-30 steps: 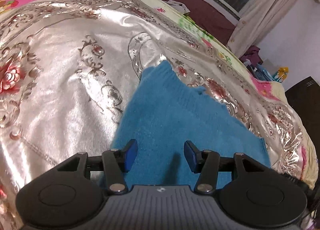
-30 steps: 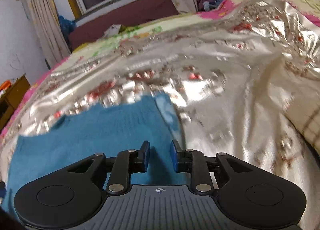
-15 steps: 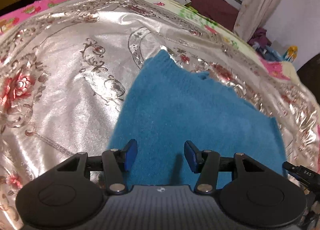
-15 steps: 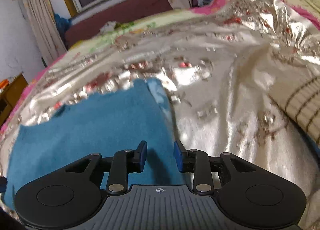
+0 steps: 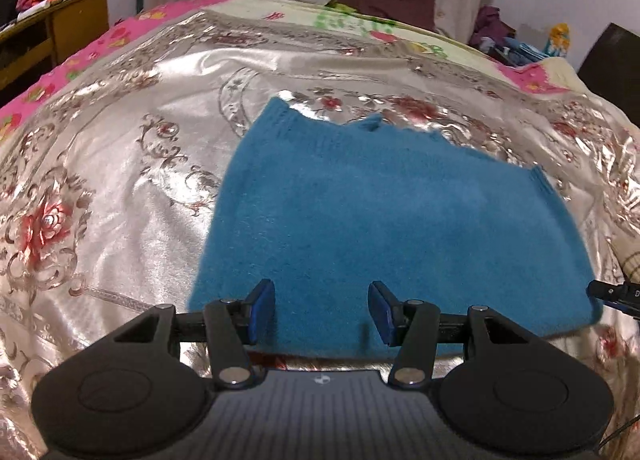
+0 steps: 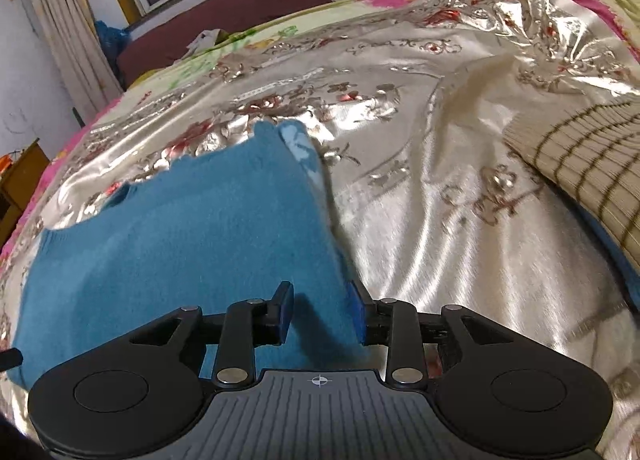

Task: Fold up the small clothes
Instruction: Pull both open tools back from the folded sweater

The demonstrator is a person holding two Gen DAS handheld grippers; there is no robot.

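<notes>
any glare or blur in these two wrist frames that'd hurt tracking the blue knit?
Left wrist: bright glare patches on the satin bedspread; blue sweater matte, evenly lit and sharp; fisheye bends the bed's far edge. Right wrist: stronger glare streaks on the bedspread, slight motion smear there; a washed-out patch at the sweater's far corner.
</notes>
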